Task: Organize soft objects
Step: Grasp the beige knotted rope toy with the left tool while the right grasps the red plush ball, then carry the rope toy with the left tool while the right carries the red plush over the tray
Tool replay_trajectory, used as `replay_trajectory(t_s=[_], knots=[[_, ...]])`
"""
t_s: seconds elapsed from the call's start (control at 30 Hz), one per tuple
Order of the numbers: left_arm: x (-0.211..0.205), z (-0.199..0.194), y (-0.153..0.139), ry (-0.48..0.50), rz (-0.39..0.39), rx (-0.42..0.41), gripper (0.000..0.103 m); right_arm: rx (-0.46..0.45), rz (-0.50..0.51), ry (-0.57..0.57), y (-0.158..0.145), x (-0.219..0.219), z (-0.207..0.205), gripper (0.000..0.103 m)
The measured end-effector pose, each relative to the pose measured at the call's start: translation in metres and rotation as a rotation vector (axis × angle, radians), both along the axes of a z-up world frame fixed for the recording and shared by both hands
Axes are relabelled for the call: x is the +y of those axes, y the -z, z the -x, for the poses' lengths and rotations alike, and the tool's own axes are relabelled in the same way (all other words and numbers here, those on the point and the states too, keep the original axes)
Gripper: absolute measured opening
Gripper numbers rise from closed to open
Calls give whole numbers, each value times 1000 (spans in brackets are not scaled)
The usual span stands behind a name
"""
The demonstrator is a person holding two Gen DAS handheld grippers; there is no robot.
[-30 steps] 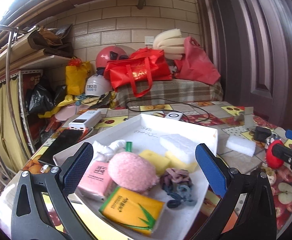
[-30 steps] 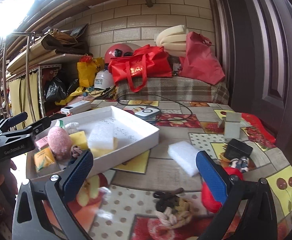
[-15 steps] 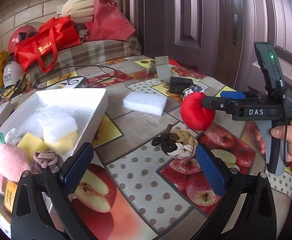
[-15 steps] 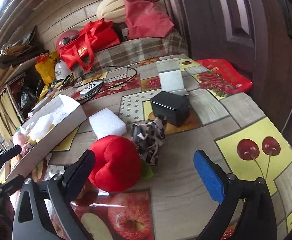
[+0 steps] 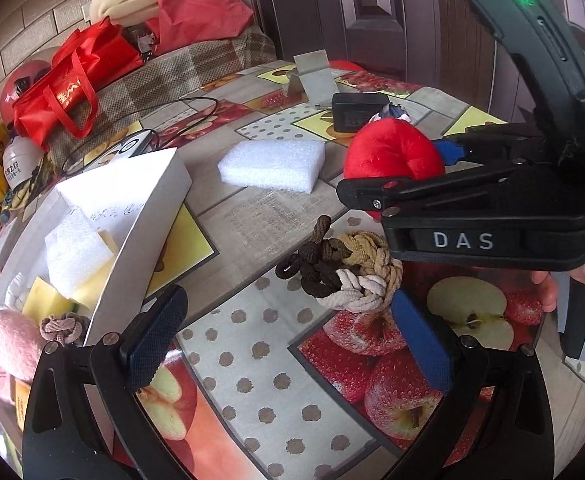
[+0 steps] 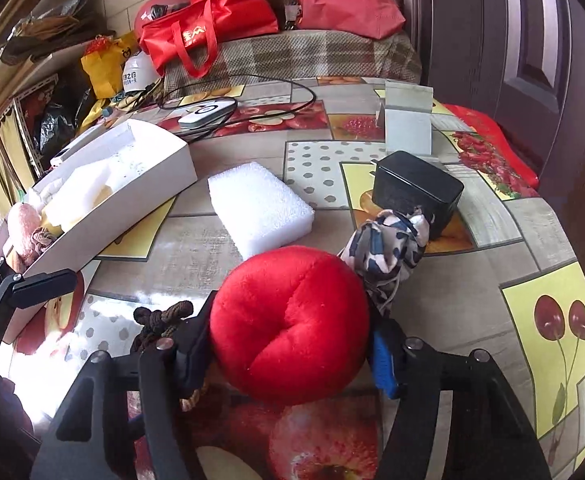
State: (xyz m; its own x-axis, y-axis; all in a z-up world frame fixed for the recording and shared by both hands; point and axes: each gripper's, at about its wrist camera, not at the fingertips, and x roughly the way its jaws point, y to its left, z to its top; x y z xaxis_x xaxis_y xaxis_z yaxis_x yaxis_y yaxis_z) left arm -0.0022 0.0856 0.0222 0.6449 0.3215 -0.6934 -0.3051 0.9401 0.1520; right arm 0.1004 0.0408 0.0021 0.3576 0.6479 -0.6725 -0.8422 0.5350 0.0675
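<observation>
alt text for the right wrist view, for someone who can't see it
The right gripper is closing on a red plush ball on a fruit-print table. Behind it lie a white foam block and a white tray of soft items.

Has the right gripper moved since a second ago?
Yes. The right gripper has come forward past the white foam block and is closing around the red plush.

Both wrist views angled down, close over table [image 5: 276, 216] — share red plush [image 6: 292, 324], foam block [image 5: 272, 164].
</observation>
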Motion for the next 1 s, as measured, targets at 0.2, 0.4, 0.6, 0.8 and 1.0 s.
replay_trajectory(t_s=[0.2,0.4,0.6,0.8,1.0], knots=[[-1,-3,-1,42,18,-2,103,-47,-136,7,-16,-33,11,61],[-6,-22,3,88,44,32,102,89,-223,172,-10,-71,-34,61],[3,-43,8,76,114,60,98,161,-249,182,-5,-76,-43,61],[9,-42,6,81,175,31,44,132,-251,158,-8,-74,-36,61],[-7,-15,-18,96,59,-145,36,96,-276,153,-12,-76,-31,61]])
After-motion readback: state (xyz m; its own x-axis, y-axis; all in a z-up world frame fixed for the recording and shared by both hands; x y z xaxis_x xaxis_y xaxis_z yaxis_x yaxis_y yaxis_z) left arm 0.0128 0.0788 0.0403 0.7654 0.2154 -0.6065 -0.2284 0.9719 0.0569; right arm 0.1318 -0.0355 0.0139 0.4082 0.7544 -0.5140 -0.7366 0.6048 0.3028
